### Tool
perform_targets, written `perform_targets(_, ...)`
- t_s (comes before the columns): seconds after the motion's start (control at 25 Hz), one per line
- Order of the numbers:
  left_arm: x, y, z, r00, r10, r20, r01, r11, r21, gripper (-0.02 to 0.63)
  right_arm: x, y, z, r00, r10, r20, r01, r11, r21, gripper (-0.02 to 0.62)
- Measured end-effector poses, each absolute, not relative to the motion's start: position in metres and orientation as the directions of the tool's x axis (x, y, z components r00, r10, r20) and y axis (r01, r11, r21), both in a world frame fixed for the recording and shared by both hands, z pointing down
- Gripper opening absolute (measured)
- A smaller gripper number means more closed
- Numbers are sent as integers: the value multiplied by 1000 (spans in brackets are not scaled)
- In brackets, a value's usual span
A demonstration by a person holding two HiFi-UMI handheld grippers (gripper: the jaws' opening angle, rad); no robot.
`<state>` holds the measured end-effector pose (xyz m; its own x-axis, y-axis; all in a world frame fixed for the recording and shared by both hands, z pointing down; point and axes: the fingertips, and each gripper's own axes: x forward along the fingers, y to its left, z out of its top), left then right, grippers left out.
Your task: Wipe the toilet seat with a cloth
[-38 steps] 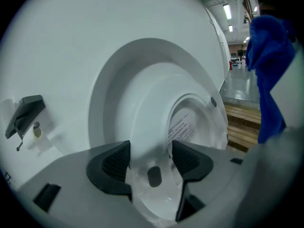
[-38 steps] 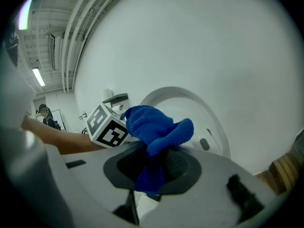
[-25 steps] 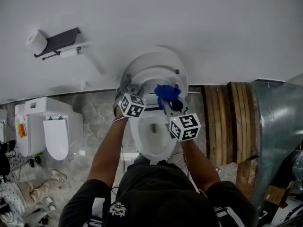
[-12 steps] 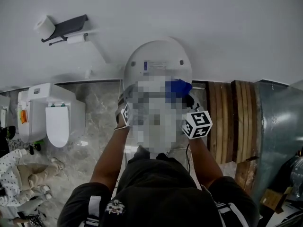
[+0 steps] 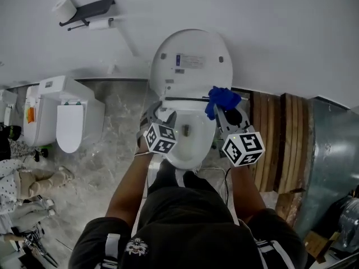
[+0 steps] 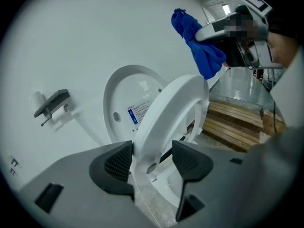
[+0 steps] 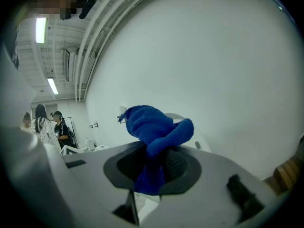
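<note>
A white toilet stands against the wall with its lid [image 5: 190, 66] raised. My left gripper [image 5: 159, 116] is at the left of the bowl [image 5: 188, 150]. In the left gripper view the white seat ring [image 6: 178, 110] stands tilted up, and my left gripper [image 6: 152, 161] is shut on its lower edge. My right gripper [image 5: 229, 114] hangs over the bowl's right side, shut on a bunched blue cloth [image 5: 222, 99]. That cloth [image 7: 156, 127] sticks up out of the right gripper [image 7: 154, 164], clear of the seat. The cloth [image 6: 197, 44] also shows at the top right of the left gripper view.
A second white toilet unit [image 5: 67, 122] stands to the left, with a paper holder [image 5: 90, 9] on the wall above. Wooden slats [image 5: 275, 144] and a metal panel [image 5: 331, 150] lie to the right. A person's legs [image 5: 28, 178] are at the far left.
The head view has swung so the raised lid shows in full. My right gripper has carried the cloth from the back of the bowl to its right side. The left gripper stays at the left rim.
</note>
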<state>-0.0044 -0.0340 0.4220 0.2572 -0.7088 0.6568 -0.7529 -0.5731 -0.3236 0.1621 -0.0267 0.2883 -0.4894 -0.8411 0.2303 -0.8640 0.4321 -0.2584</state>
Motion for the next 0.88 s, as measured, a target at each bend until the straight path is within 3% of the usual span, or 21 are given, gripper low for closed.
perform_targets(0.88,-14,102,489,346,-577,740,-733,-658,-171,257,134,76,365,-463,-781,419,-886,393,-246,80)
